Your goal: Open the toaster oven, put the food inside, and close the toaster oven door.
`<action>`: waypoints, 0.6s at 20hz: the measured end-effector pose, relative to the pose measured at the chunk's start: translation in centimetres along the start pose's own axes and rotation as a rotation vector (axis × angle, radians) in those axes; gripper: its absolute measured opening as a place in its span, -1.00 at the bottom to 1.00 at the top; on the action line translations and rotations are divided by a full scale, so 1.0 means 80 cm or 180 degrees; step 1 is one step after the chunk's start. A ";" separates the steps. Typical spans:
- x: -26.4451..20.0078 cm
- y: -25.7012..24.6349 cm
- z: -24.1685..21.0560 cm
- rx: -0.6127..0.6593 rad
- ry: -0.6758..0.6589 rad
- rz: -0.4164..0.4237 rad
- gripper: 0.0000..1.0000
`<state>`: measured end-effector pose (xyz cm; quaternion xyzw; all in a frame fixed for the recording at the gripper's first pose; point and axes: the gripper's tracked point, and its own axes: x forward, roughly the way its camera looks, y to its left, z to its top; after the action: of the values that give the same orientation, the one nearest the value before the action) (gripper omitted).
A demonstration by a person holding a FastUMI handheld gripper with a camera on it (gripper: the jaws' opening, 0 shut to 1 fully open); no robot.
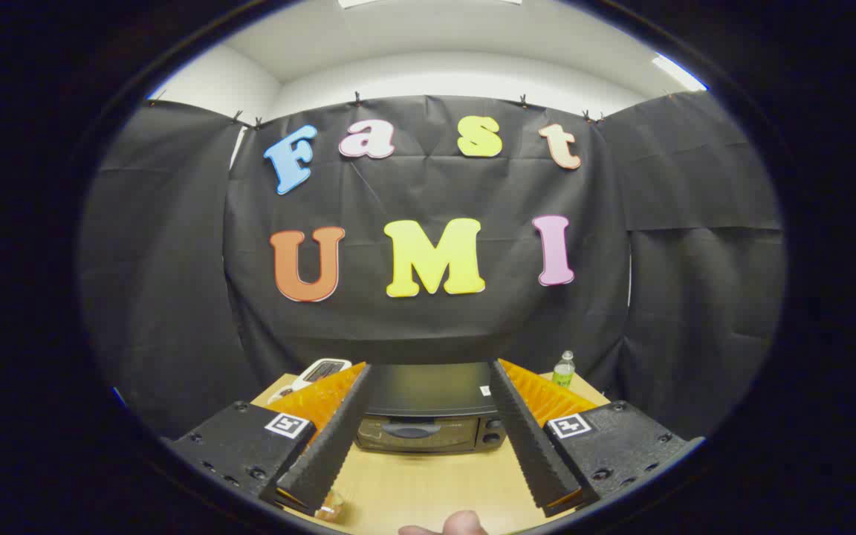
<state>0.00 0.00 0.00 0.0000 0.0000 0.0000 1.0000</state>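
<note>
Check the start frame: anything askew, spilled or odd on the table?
Nothing stands out. The toaster oven sits square on the table, door shut, seen between the open gripper fingers. A bottle stands upright behind it. No spills.

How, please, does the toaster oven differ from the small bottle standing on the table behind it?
The toaster oven is wide, dark and boxy, while the bottle is slim, upright and clear with a green label. The toaster oven sits straight ahead of the open tongs, between their fingers, its door shut; the bottle stands farther back, beyond the right finger. Both rest on the wooden table.
</note>
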 end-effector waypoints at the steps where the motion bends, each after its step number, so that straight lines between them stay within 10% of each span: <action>1: 0.000 0.000 0.002 -0.0002 -0.0012 0.0001 1.00; 12: 0.007 -0.010 -0.003 0.0008 0.0025 0.0005 1.00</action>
<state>0.55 -0.78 -0.22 0.0013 0.0039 0.0008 1.0000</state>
